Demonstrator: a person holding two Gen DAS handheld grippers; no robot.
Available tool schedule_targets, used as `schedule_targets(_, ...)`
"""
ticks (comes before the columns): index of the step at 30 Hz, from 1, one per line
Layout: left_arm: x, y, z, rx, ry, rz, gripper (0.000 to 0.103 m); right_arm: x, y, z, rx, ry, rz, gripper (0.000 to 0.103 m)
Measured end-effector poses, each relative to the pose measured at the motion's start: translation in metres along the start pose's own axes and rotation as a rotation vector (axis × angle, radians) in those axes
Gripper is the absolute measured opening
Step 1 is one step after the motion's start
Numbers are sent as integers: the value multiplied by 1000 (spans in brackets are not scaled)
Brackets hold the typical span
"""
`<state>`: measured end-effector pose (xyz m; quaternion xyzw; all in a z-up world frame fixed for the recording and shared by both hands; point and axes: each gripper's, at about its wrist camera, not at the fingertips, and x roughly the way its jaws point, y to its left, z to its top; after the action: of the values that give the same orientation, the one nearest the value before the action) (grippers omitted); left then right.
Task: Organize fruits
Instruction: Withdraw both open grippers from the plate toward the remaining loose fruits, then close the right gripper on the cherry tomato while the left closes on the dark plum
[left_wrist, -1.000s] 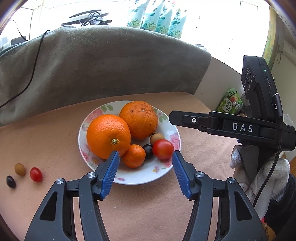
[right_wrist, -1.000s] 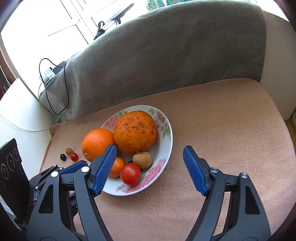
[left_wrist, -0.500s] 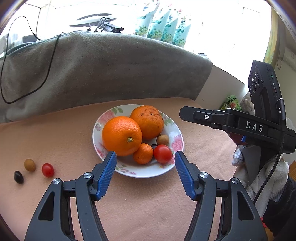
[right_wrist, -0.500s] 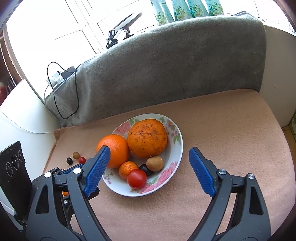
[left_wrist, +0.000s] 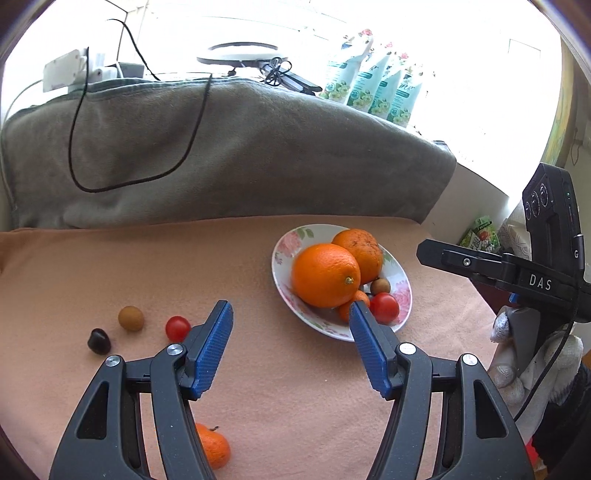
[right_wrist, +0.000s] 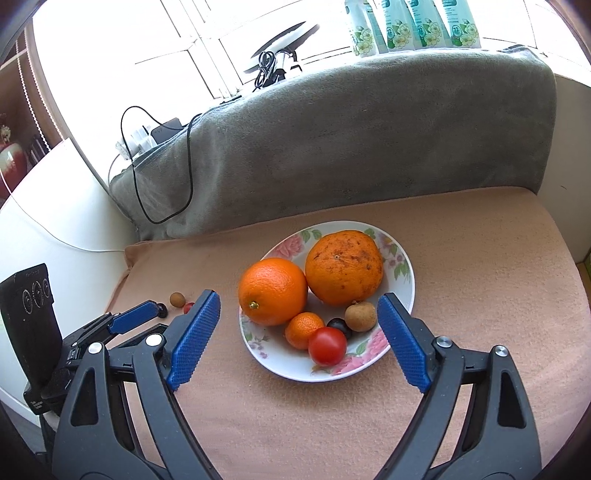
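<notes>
Fruits (right_wrist: 272, 291) heaped on the floral plate (right_wrist: 404, 284), mid-cushion; strays lie toward its left edge.

The loose tomato (left_wrist: 177, 328), longan (left_wrist: 130, 318) and dark fruit (left_wrist: 99, 341) could roll if a finger nudges them on the soft cushion (left_wrist: 295, 387). Left gripper (left_wrist: 290, 347) half-open, empty, angled down beside them; right gripper (right_wrist: 299, 334), just widened, empty, tilts toward the plate.

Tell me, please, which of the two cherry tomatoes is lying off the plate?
The cherry tomato on the cloth beside the brown fruit; the other tomato sits on the plate.
</notes>
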<state>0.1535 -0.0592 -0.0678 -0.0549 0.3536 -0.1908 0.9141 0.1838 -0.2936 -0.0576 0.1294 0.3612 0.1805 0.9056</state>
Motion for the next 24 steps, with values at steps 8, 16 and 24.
schedule_targets(8,-17,45,-10,-62,-18,59,65,7,33,-3,-55,15,41,89)
schedule_targets(16,-28,88,-22,-116,-18,113,65,24,62,-5,-101,53,84,89)
schedule_targets(24,-24,121,-34,-162,10,139,65,47,94,-8,-161,88,113,89)
